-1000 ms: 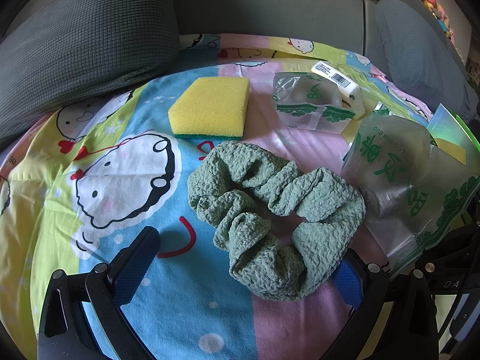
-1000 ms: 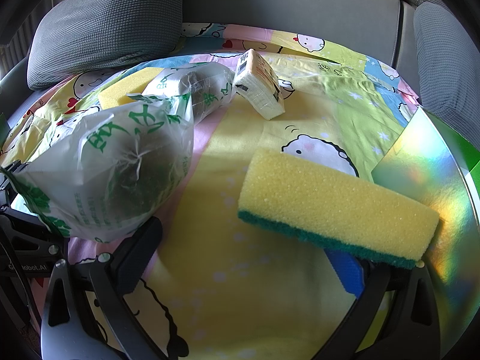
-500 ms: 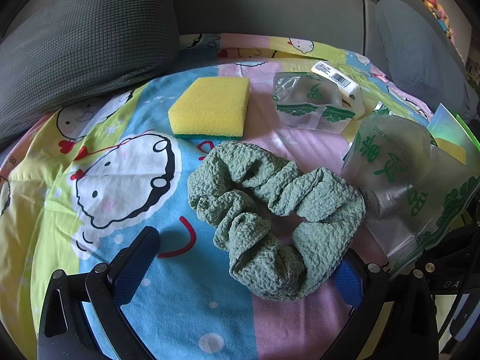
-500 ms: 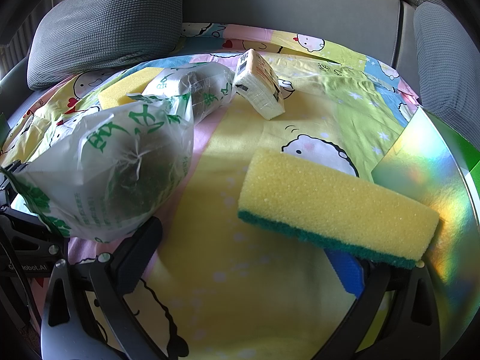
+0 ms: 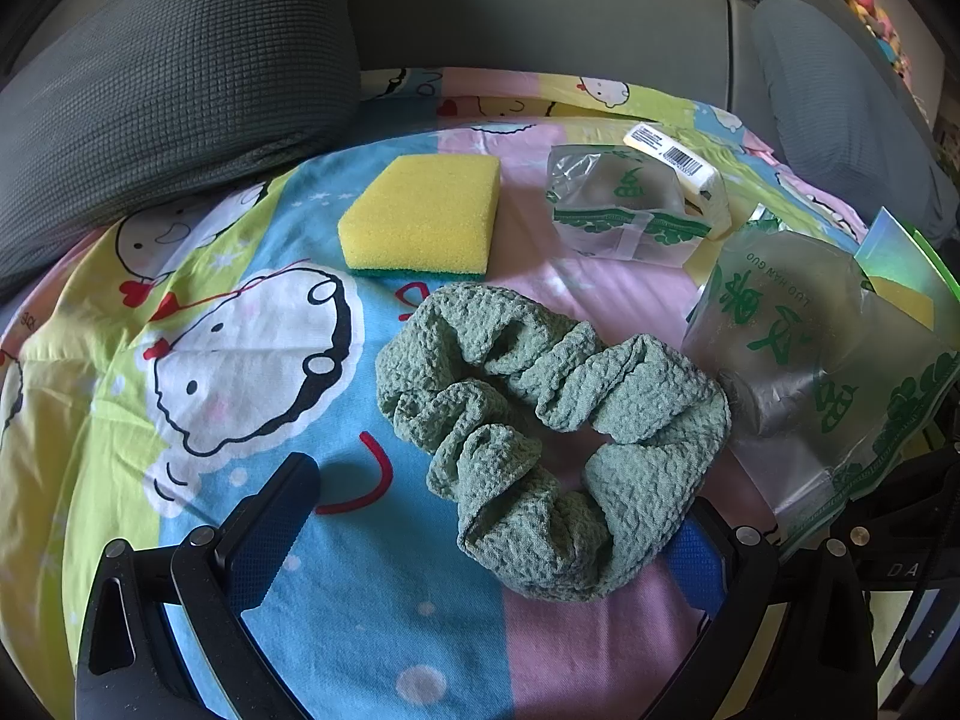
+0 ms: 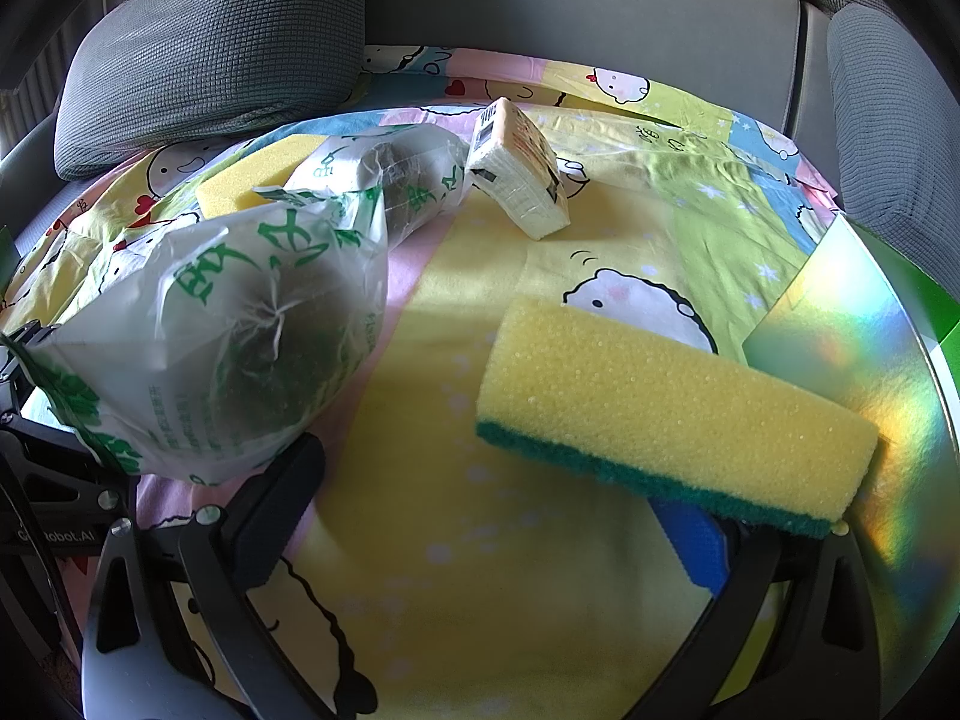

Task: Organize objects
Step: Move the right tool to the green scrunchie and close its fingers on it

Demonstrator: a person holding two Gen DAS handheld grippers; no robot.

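The near clear plastic bag (image 5: 804,360) carries large green Chinese characters and a small Latin line reading "LUO HAN GUO", seen upside down. The white packet (image 5: 678,162) bears a barcode label with digits too small to read. Part of the right gripper's frame (image 5: 900,570) shows "DA"; the left gripper's frame (image 6: 54,534) shows "...Robot.AI".

Cartoon-print sheet (image 5: 198,360) spread over the couch: green scrunchie (image 5: 540,414) dead centre, yellow sponge (image 5: 426,216) at twelve o'clock, clear printed packet (image 5: 618,210) at one, bigger packet (image 5: 810,354) at three, second sponge (image 6: 672,408) beside it.
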